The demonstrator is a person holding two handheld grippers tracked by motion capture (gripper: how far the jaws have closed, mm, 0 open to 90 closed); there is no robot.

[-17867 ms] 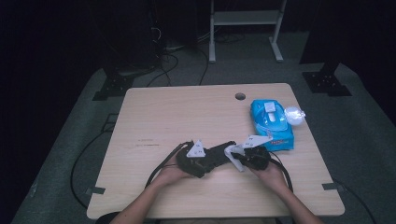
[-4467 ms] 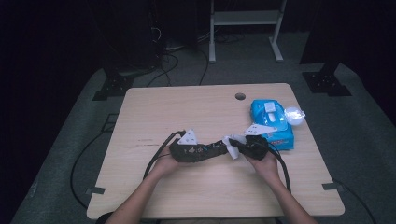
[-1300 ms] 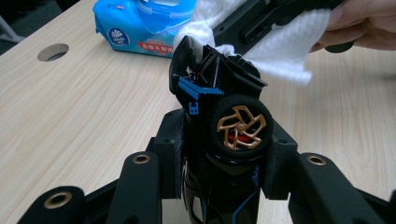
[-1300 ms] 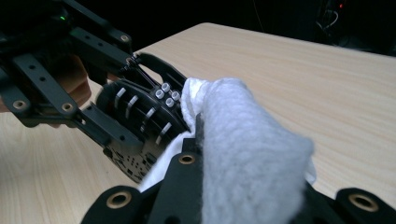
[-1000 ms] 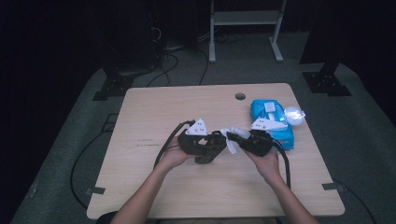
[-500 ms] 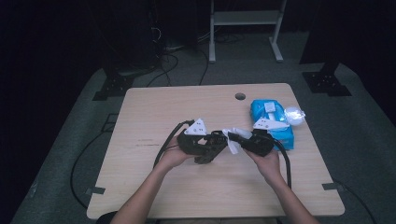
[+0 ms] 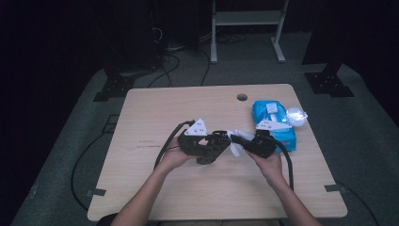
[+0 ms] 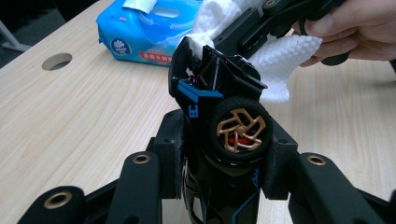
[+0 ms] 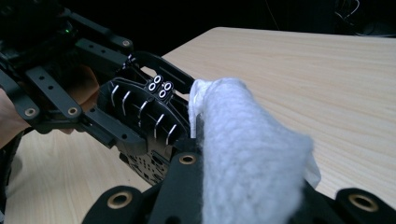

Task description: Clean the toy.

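Left gripper (image 7: 214,149): I'm seeing it clamping a black toy car (image 8: 219,140) between its pads, gripping at the gold-spoked wheel (image 8: 238,130), with the car's end pointing toward the other hand.
Right gripper (image 7: 235,141): it's pinching a white wipe (image 9: 247,163) tight, jaws closed on the cloth, which is draping over them.
Toy car: it's hanging above the middle of the desk (image 7: 155,113), held off the wood, underside turned toward the right gripper view.
Wipe: its tip is pressing against the car's end in the left gripper view; it's bunching up between the two grippers.
Wipe packet (image 7: 275,120): the blue pack is lying flat near the desk's right edge, just beyond the right hand (image 7: 270,162).
Desk hole (image 7: 242,97): it's sitting near the far edge, beside the packet.
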